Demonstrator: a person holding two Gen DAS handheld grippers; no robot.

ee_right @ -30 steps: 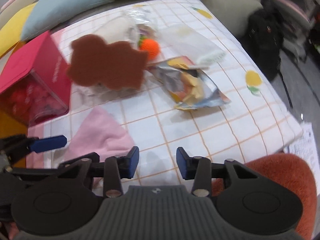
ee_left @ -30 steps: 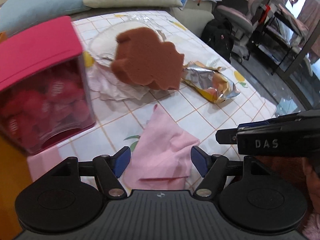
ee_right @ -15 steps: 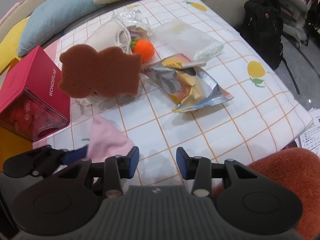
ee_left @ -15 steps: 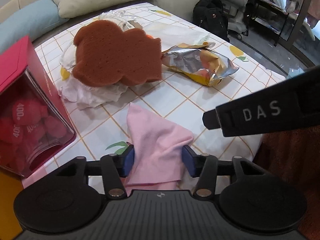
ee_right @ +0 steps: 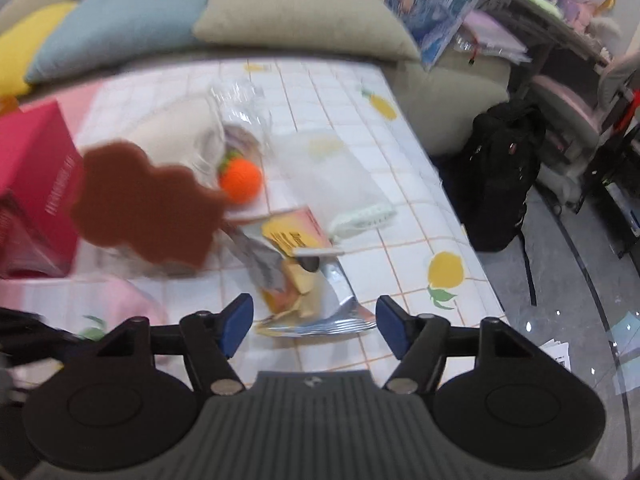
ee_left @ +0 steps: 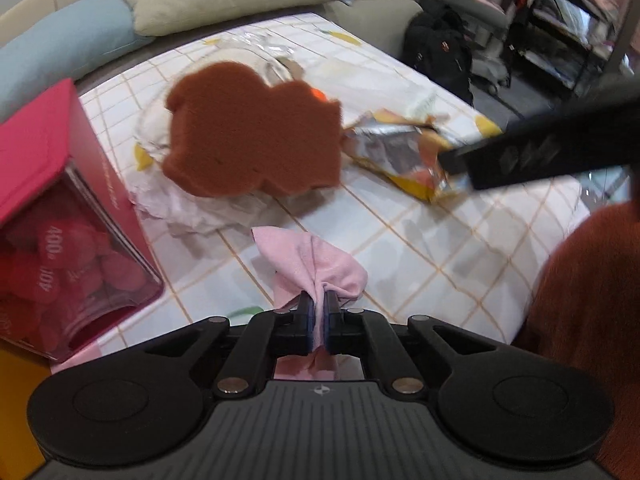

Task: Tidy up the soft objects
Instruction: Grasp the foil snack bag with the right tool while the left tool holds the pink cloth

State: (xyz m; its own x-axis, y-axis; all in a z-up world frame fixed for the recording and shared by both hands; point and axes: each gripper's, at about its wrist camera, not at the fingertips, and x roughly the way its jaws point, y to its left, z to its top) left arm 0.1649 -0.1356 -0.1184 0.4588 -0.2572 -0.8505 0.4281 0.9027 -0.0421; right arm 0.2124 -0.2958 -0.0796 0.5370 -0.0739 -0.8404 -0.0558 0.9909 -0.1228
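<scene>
My left gripper is shut on a pink cloth, bunched between the jaws and lifted off the checked tablecloth. A brown sponge lies on crumpled white paper beyond it; the sponge also shows in the right wrist view. My right gripper is open and empty above a torn foil snack bag. An orange knitted ball sits behind the sponge. The pink cloth shows blurred at lower left in the right wrist view.
A red box with a clear front stands at the left. A clear plastic bag lies at the back. Cushions line the far edge. A black backpack sits on the floor beyond the table's right edge.
My left gripper has closed on the pink cloth and lifted it. My right gripper has opened wider and swung right toward the foil bag.
</scene>
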